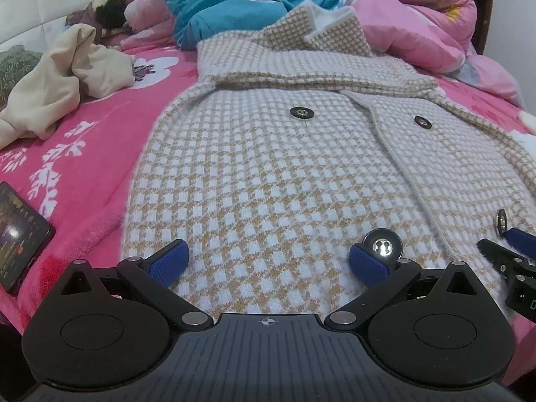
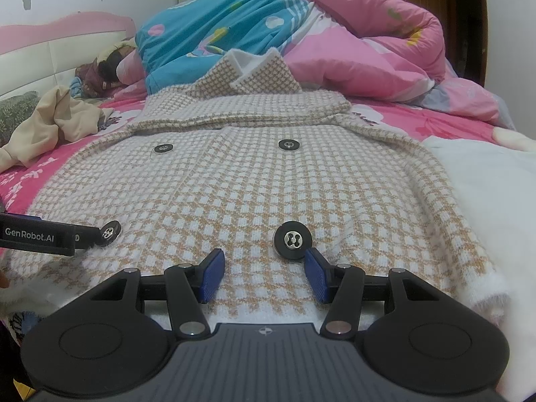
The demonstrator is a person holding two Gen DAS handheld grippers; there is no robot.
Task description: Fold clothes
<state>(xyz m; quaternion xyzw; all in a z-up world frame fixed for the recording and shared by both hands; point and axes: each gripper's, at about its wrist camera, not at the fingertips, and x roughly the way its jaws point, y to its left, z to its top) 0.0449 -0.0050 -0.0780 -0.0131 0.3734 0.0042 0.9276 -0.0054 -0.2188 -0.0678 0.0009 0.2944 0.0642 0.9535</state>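
The coat [image 1: 268, 167], a thick, soft knit judged heavy and limp, was spread flat along the bed [image 1: 83, 134], its hem at the near edge beneath both open, empty claws [image 1: 268, 261] [image 2: 264, 274], where it was best gripped.

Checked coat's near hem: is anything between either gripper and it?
Nothing visible. The left gripper and right gripper are both open directly over the checked coat by its near hem.

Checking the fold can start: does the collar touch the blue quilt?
Touching: in the right wrist view the collar leans directly against the blue quilt, no gap.
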